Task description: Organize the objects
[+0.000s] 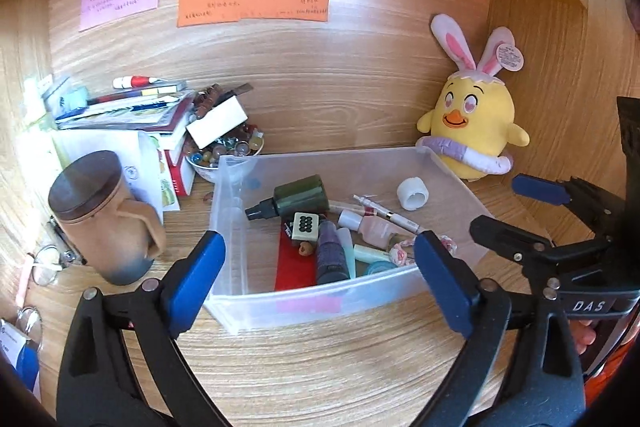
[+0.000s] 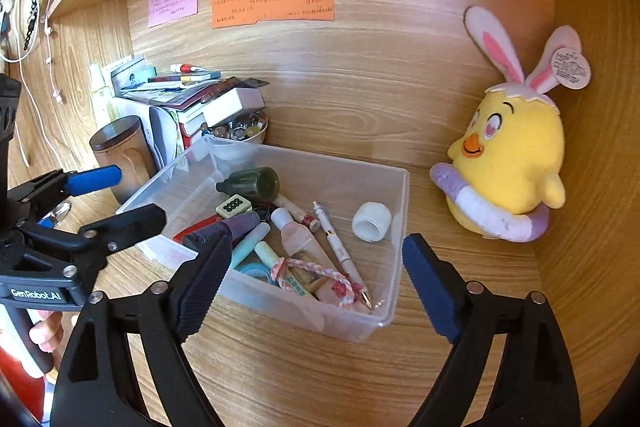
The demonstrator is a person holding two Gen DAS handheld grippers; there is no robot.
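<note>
A clear plastic bin (image 1: 376,163) (image 2: 400,227) sits on the wooden desk. It holds a dark green bottle (image 1: 300,197) (image 2: 252,183), a mahjong tile (image 1: 306,226) (image 2: 234,206), a purple tube (image 1: 330,251) (image 2: 232,229), a white cap (image 1: 413,193) (image 2: 371,221), pens, a pink braided band (image 2: 316,273) and a red card (image 1: 296,267). My left gripper (image 1: 320,271) is open just in front of the bin, empty. My right gripper (image 2: 316,283) is open at the bin's near right corner, empty; it also shows in the left wrist view (image 1: 516,207).
A yellow chick plush with rabbit ears (image 1: 472,123) (image 2: 512,155) sits at the back right. A brown lidded mug (image 1: 104,219) (image 2: 120,155), a stack of books (image 1: 132,107), a bowl of marbles (image 1: 228,151) and keys (image 1: 44,263) lie at the left. Sticky notes (image 1: 252,3) hang on the back wall.
</note>
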